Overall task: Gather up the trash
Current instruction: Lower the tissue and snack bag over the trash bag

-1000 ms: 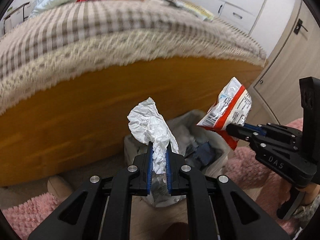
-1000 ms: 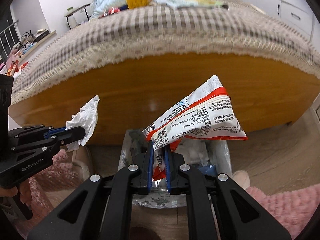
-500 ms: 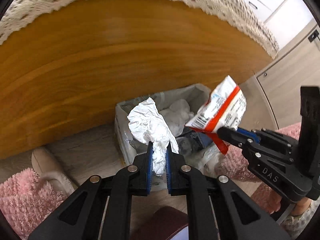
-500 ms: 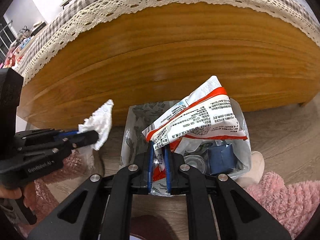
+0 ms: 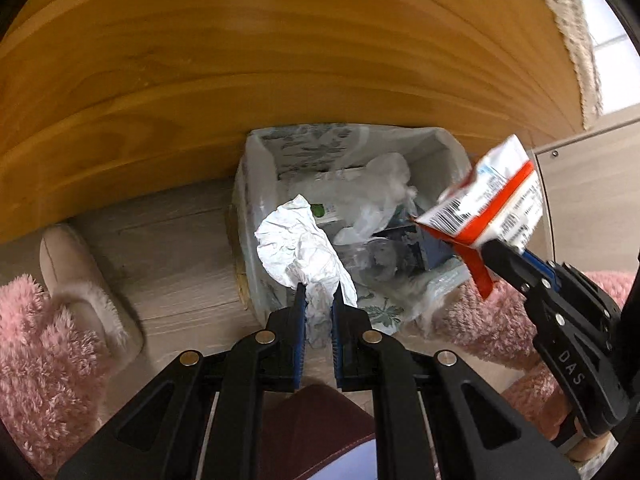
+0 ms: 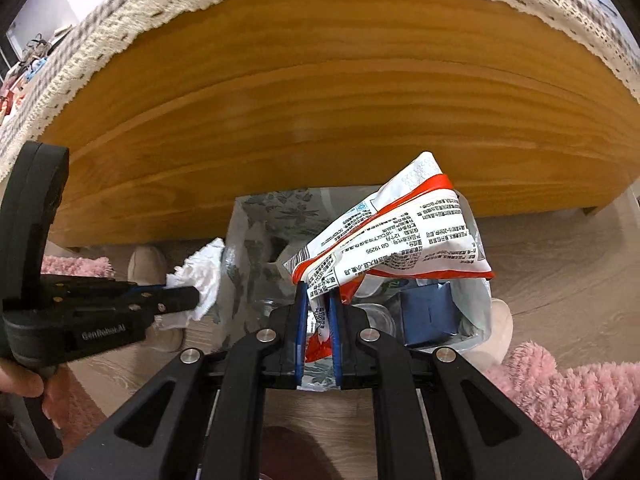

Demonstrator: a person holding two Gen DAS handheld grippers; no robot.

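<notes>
A crumpled white tissue [image 5: 306,250] is pinched between the blue pads of the left gripper [image 5: 319,312], whose jaws are drawn narrow on its lower end; the loose, wrinkled bulk fans out above the fingertips and hangs over the near left edge of the lined bin [image 5: 256,160]. Beside it, a red-and-white snack wrapper [image 6: 394,240] printed with small black text and a barcode is clamped at one corner by the right gripper [image 6: 319,312], jaws likewise nearly closed on it, with the rest of the packet tilted up and to the right above the bin's opening. From the left wrist view the same wrapper [image 5: 490,206] sits over the bin's right side, held by the other black tool; from the right wrist view the tissue [image 6: 202,276] shows just left of the bin wall [image 6: 240,264].

The bin is a small box-shaped one with a thin plastic liner printed with grey leaves. Inside lie clear plastic film [image 5: 380,196], a blue carton [image 6: 430,312] and what looks like a clear cup or lid, too jumbled to sort further.

The bin stands on a pale wood-plank floor [image 5: 168,248] right against the orange wooden bed frame [image 6: 320,112], over which a lace-edged checked cover [image 6: 100,48] hangs. A beige slipper [image 5: 80,280] lies left of the bin, and fluffy pink rugs [image 6: 568,396] flank it on both sides. A hand [image 6: 24,380] grips the left tool's handle.
</notes>
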